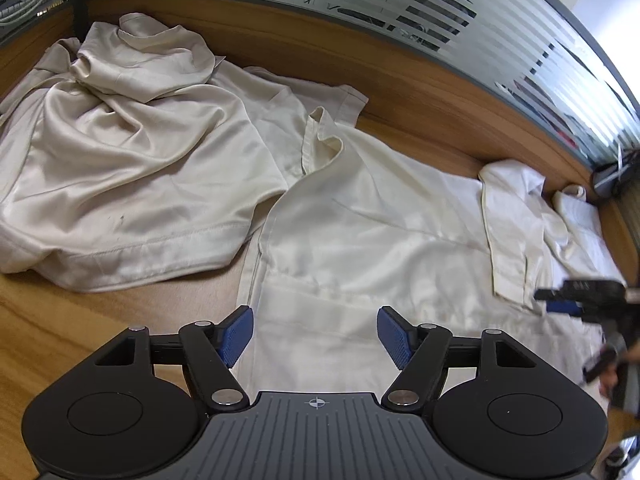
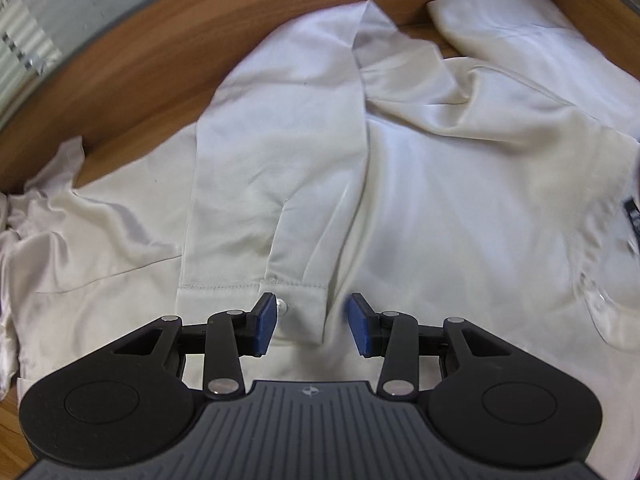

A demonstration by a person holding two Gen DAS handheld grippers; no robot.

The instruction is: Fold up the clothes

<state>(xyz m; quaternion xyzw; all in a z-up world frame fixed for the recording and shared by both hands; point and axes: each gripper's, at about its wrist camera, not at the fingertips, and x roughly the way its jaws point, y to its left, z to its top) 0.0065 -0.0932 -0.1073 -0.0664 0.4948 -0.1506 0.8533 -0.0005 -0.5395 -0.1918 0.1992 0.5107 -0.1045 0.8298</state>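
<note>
A white satin shirt (image 1: pixel 360 232) lies spread flat on the wooden table (image 1: pixel 60 320). One sleeve (image 1: pixel 512 232) is folded across its body. My left gripper (image 1: pixel 316 336) hovers over the shirt's lower part, its jaws open and nothing between the blue pads (image 1: pixel 238 334). At the right edge of that view my right gripper (image 1: pixel 548 300) hangs over the shirt, below the folded sleeve. In the right wrist view the folded sleeve (image 2: pixel 272 152) runs down to a buttoned cuff (image 2: pixel 296 300). My right gripper (image 2: pixel 312 320) stands open just above the cuff, its pads apart and not pressing on it.
A crumpled beige satin garment (image 1: pixel 120 152) is heaped on the table's left half, touching the white shirt. A frosted striped glass partition (image 1: pixel 360 0) closes off the far side. Bare wood shows at the front left. The shirt's collar (image 2: pixel 480 0) lies toward the far right.
</note>
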